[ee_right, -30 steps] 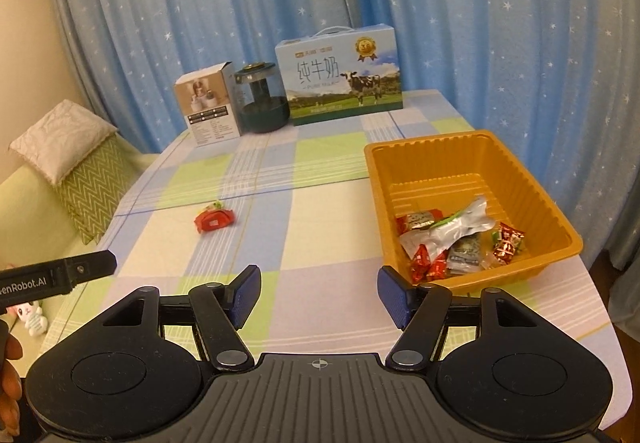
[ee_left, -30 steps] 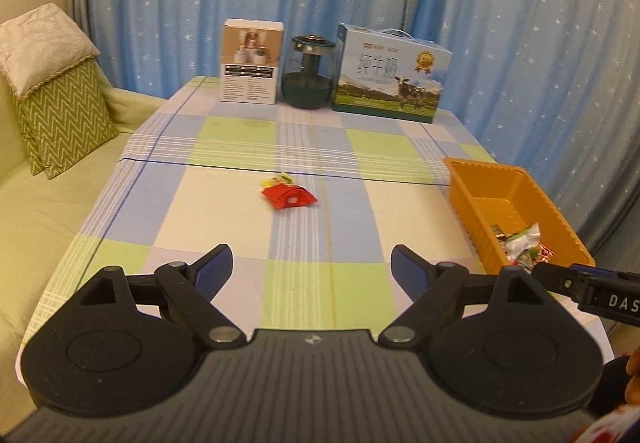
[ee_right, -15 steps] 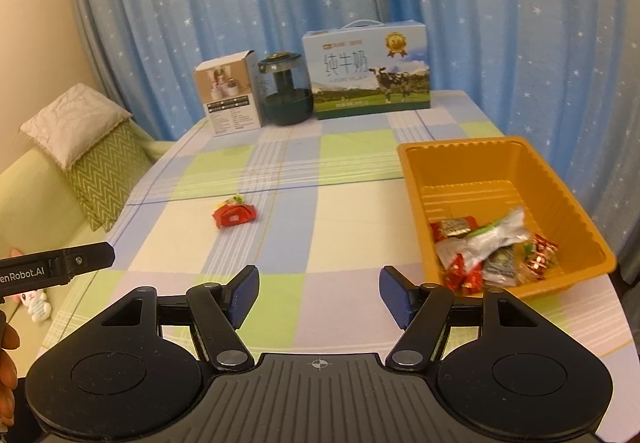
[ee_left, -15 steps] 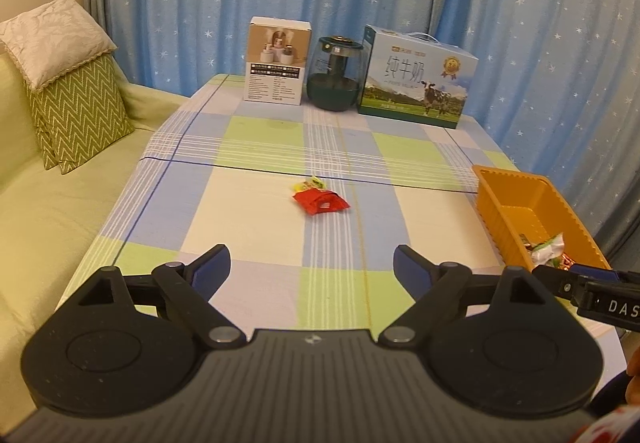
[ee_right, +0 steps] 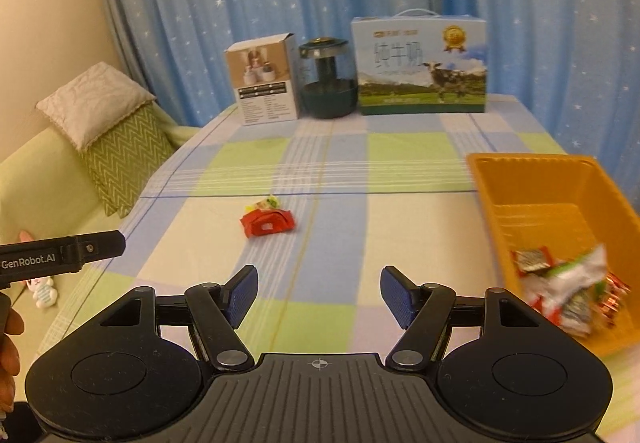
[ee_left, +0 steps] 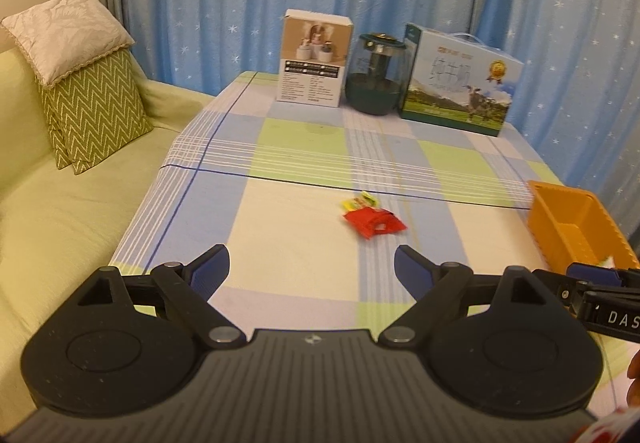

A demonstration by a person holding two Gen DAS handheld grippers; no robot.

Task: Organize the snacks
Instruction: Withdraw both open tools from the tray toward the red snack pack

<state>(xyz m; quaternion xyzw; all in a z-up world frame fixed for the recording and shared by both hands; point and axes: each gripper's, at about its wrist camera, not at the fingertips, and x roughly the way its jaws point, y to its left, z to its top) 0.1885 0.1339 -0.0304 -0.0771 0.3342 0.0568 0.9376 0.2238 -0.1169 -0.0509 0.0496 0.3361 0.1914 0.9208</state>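
1. Two loose snacks are on the desk outside the bin: a red packet and, touching its far edge, a small yellow-green packet. Both lie near the middle of the checked cloth, well apart from the orange bin at the desk's right edge.
2. Bin contents: several wrapped snacks piled at its near end (blurred in the right wrist view, so no count).
3. Left gripper: fingers spread wide, nothing between them, held above the near edge of the desk and pointed toward the red packet.
4. Right gripper: fingers also spread and empty, near the front edge, with the bin to its right.
5. Handling judgement: the red packet looks like thin crinkled film, light and soft, probably slippery. It lies flat, so a low approach seems best, with the fingers closing across its narrow width or on a raised crimped edge. A light packet may skid on the cloth if nudged by one finger first.
6. Small packet: even lighter, and touching the red one, so it may get dragged along. Take them one at a time.
7. Background, not part of the task: white box, dark jar, milk carton.
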